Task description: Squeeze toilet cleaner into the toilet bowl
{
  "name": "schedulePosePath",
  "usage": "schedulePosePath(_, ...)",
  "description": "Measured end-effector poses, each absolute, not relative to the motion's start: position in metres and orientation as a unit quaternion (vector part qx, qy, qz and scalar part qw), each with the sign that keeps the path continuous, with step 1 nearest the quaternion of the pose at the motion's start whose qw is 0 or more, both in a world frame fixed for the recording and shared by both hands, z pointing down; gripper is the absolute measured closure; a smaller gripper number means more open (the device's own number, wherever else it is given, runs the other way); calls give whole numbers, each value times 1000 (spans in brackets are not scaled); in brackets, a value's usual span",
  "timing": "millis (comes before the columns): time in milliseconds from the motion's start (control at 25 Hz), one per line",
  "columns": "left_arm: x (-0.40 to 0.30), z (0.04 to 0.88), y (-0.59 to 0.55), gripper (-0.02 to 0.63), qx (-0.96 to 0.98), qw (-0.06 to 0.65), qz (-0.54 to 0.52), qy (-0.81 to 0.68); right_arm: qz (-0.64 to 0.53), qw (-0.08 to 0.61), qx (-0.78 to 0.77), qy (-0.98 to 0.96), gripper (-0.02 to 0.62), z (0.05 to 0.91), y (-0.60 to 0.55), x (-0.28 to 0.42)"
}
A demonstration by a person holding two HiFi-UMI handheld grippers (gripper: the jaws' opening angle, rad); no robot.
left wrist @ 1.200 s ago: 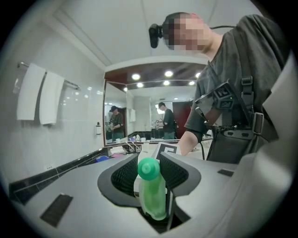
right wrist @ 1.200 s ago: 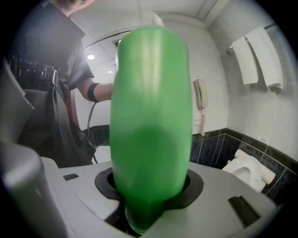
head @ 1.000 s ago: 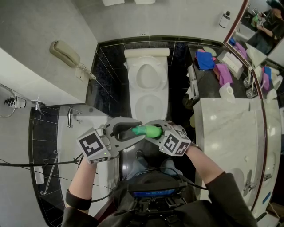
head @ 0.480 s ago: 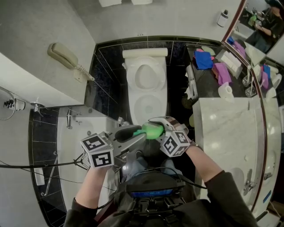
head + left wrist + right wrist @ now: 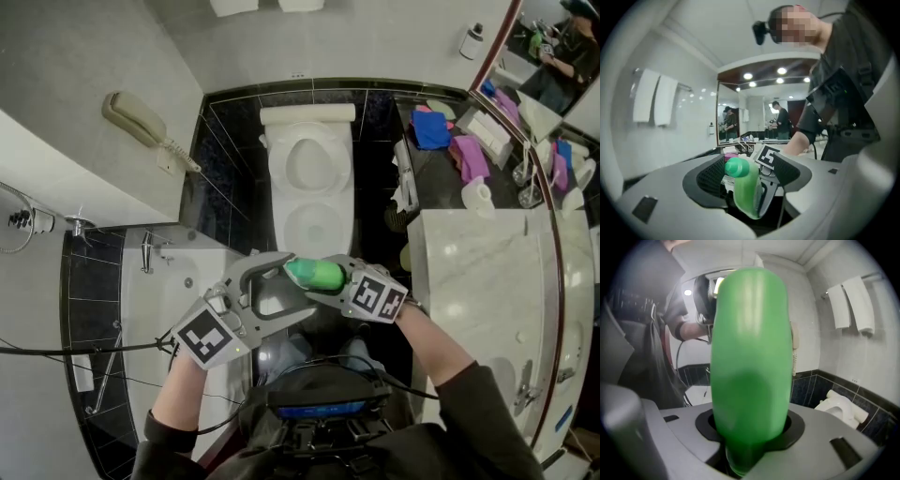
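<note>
Head view: my right gripper (image 5: 330, 278) clamps the green bottle (image 5: 309, 273), held sideways at 6 o'clock from the toilet bowl (image 5: 279, 221). My left gripper (image 5: 298, 289) has just been opening, jaws released around the cap (image 5: 737, 167).

A beige wall phone (image 5: 139, 116) hangs at left; a blue cloth (image 5: 433, 128) and pink cloth (image 5: 472, 156) lie right.

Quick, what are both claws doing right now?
Left claw: open, its jaws have just been opening, standing around the cap of the green plastic cleaner bottle, not gripping it.
Right claw: closed, holding that bottle's body.
</note>
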State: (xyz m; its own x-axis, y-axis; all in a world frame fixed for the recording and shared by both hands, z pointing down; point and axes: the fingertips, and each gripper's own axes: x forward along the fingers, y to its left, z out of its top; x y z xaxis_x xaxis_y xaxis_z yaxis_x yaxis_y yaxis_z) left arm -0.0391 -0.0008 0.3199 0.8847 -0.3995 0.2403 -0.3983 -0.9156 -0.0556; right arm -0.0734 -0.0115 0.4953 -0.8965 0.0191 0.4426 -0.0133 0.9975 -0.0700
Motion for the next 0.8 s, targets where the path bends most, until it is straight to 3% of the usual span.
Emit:
schedulePosePath(80, -43, 315, -2, 276, -969, 76, -147, 185, 74, 211, -36, -974, 407, 487, -2, -76)
schedulePosePath(200, -53, 309, -10, 276, -964, 123, -157, 174, 103, 198, -86, -971, 407, 480, 12, -81)
schedulePosePath(400, -56, 309, -6, 283, -971, 120, -163, 126, 118, 203, -149, -961, 407, 474, 35, -83)
schedulePosePath(600, -52, 311, -3, 351, -971, 125, -177, 106, 113, 207, -160, -959, 407, 475, 40, -83)
schedulePosePath(800, -48, 311, -2, 373, -971, 126, -177, 98, 115, 211, -166, -956, 407, 472, 41, -84)
